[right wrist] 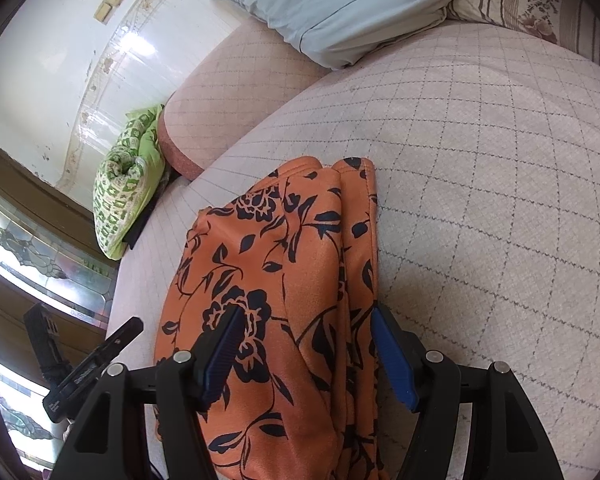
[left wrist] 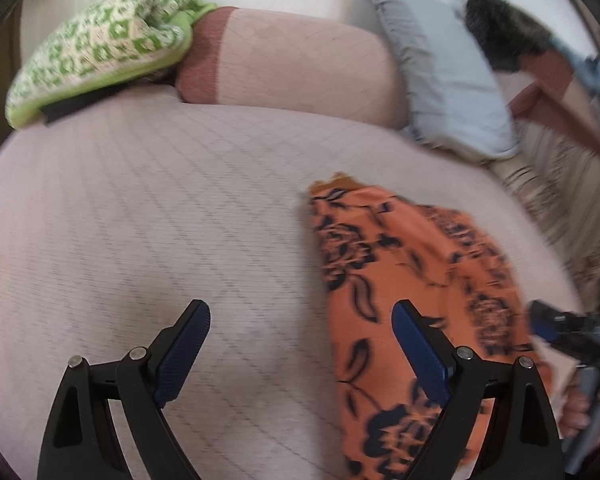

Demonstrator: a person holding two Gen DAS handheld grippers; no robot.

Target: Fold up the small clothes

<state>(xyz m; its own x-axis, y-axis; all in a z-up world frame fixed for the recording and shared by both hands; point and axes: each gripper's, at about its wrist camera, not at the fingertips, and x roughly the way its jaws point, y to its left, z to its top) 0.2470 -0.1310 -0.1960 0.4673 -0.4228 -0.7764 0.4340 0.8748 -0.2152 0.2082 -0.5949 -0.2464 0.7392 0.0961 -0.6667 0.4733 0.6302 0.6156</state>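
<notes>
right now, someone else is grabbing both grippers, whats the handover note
Left gripper: open, empty, over the quilted bed cover, left of the garment.
Right gripper: open, its fingers either side of the orange floral garment, no grip yet.
Garment lies on the bed, bunched lengthwise with loose folds along its right side.
Done: at most a rough lengthwise fold.
Left: flatten it and finish the fold.

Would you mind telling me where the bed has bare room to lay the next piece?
The quilted bedspread lies bare left of the orange floral cloth, up to the pink bolster and green cushion. In the right wrist view, more bare quilt lies right of the cloth. It is crowded by the grey pillow.
</notes>
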